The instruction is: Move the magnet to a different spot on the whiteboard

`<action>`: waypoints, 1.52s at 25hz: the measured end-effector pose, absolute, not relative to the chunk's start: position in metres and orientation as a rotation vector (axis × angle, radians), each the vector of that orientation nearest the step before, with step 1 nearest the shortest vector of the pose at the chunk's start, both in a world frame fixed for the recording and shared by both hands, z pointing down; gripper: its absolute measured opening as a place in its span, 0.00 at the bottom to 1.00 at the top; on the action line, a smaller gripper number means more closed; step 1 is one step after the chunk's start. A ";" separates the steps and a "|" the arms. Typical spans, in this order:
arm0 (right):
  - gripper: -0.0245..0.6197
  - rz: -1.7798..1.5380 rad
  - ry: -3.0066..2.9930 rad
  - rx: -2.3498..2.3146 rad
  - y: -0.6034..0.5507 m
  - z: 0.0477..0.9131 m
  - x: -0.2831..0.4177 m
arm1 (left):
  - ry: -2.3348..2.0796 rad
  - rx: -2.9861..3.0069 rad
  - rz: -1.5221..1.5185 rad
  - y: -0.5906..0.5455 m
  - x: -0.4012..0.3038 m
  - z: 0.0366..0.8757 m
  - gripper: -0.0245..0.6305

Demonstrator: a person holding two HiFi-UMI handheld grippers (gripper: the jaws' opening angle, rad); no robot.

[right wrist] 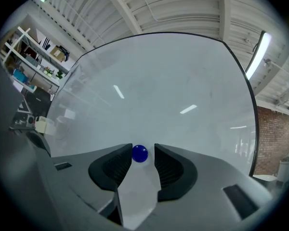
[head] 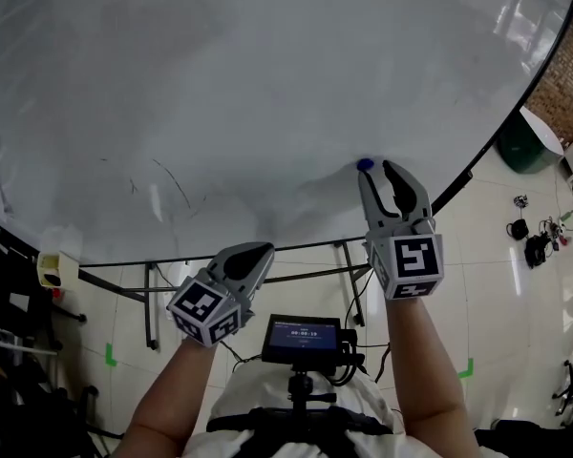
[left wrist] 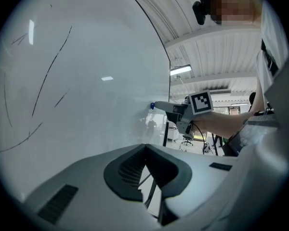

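Note:
A small blue round magnet [head: 365,164] sticks to the whiteboard [head: 220,93] near its lower edge. My right gripper [head: 376,168] reaches up to it, jaws open on either side of it. In the right gripper view the magnet [right wrist: 139,153] sits between the two dark pads, close to the left pad with a gap at the right one. My left gripper [head: 263,249] hangs lower, below the board's edge, shut and empty. From the left gripper view the magnet [left wrist: 152,105] shows at the tip of the right gripper, far across the board [left wrist: 86,81]. Faint pen strokes mark the board.
The board's metal stand legs [head: 153,303] run down to a tiled floor. A small monitor [head: 302,339] is mounted in front of the person's chest. A green bin [head: 520,146], a brick wall [head: 568,74] and loose gear [head: 530,241] lie to the right.

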State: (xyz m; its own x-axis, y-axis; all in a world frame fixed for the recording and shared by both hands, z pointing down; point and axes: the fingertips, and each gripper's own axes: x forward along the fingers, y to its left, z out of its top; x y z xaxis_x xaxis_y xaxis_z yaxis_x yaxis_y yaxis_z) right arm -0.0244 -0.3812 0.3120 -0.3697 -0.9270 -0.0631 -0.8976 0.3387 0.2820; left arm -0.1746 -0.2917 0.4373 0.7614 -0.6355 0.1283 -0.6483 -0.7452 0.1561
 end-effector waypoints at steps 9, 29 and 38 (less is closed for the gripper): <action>0.18 -0.315 -2.591 1.723 -0.351 0.322 0.018 | -0.991 2.772 0.149 -0.286 -0.145 0.444 0.09; 0.09 0.185 -2.971 1.149 -0.184 0.397 0.068 | -0.994 2.734 0.131 -0.174 -0.068 0.436 0.09; 0.09 0.288 -2.993 1.114 -0.125 0.420 0.072 | -1.026 2.714 0.125 -0.122 -0.072 0.444 0.09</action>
